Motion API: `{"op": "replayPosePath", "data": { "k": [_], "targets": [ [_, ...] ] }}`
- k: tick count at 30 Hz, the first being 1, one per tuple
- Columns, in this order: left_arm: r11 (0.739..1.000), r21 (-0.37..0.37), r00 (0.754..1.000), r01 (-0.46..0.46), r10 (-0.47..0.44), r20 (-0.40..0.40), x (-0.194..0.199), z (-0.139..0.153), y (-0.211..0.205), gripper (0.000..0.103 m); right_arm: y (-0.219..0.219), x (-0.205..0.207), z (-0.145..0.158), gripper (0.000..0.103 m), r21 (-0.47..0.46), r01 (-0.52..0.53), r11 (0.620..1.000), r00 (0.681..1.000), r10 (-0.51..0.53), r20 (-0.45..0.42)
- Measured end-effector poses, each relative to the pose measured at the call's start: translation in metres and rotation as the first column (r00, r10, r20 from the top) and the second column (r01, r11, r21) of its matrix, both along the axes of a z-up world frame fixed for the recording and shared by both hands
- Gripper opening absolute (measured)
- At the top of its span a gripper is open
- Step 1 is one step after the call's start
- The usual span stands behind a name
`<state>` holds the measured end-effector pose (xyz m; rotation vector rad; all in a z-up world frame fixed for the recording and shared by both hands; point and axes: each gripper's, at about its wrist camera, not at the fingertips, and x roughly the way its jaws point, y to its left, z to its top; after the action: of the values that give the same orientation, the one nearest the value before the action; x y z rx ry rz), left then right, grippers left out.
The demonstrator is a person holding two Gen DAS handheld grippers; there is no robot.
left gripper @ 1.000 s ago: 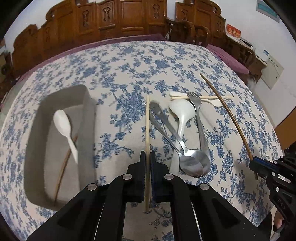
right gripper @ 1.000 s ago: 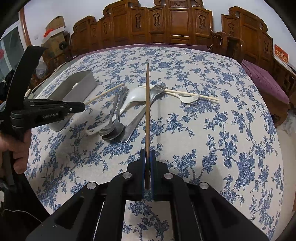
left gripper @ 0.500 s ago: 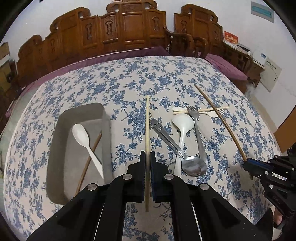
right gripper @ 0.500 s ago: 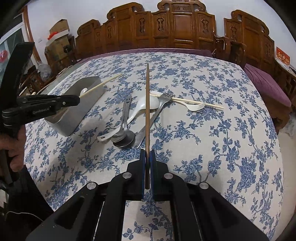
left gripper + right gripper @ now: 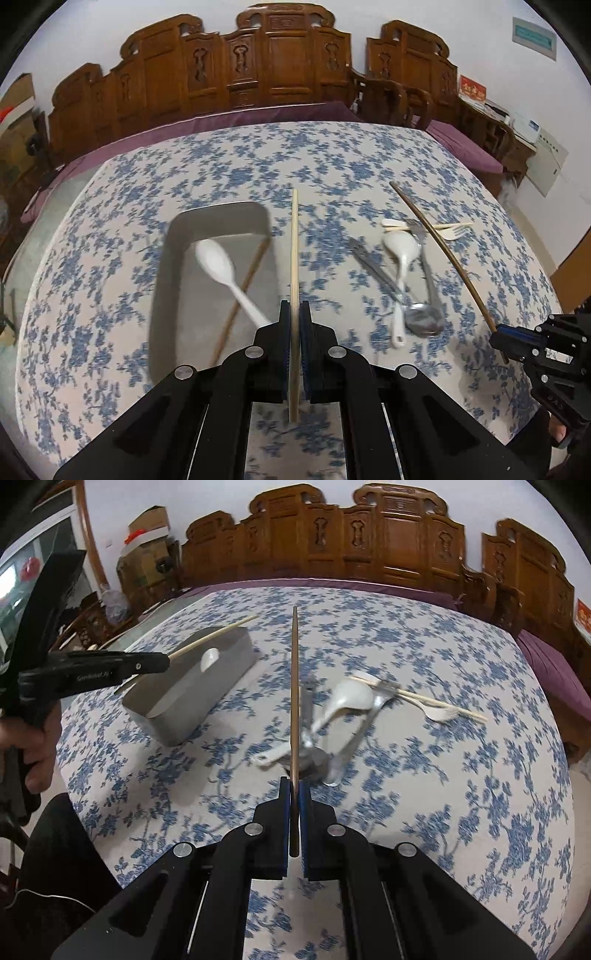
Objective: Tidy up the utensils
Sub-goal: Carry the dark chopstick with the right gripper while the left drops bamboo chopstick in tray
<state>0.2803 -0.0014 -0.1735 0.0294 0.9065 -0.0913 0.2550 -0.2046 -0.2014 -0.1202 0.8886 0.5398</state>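
My left gripper (image 5: 294, 314) is shut on a pale wooden chopstick (image 5: 294, 258), held in the air by the right wall of the grey tray (image 5: 162, 258). That tray holds a white spoon (image 5: 218, 262) and a brown chopstick (image 5: 243, 288). My right gripper (image 5: 294, 788) is shut on a dark brown chopstick (image 5: 294, 686), raised over the pile of utensils. On the cloth lie a white spoon (image 5: 351, 698), a metal spoon (image 5: 424, 321), metal forks (image 5: 373, 266), a white plastic fork (image 5: 439, 712) and one more pale chopstick (image 5: 417, 698).
The table wears a blue-flowered cloth (image 5: 443, 775). Carved wooden chairs (image 5: 269, 62) line its far side. A person's hand (image 5: 33, 738) grips the left tool at the left edge of the right wrist view.
Both grippers have lifted with their chopsticks. The left one has drifted left, so the tray now sits nearer the middle of its view; the utensil pile has slid right.
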Motion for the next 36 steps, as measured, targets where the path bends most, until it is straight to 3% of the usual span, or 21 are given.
{"op": "replayPosePath", "data": {
  "k": [7,17,30,36],
  "targets": [
    [0.998,-0.008,0.998,-0.064,0.063,-0.01,0.004,-0.004,0.038,0.004,0.039,0.009,0.018,0.006,0.015,-0.041,0.999,0.999,0.041,0.016],
    [0.992,-0.021,0.99,-0.126,0.125,-0.065,0.018,-0.032,0.073,0.004,0.086,0.021,0.027,0.006,0.064,-0.048,0.997,0.999,0.049,-0.004],
    [0.988,-0.051,0.986,-0.145,0.14,-0.09,0.031,-0.043,0.081,0.004,0.099,0.022,0.024,0.006,0.038,-0.035,0.999,0.999,0.037,-0.027],
    [0.987,-0.09,0.989,-0.135,0.13,-0.069,0.018,-0.03,0.094,0.021,0.113,0.026,0.022,0.006,0.042,-0.038,0.998,0.998,0.04,-0.041]
  ]
}}
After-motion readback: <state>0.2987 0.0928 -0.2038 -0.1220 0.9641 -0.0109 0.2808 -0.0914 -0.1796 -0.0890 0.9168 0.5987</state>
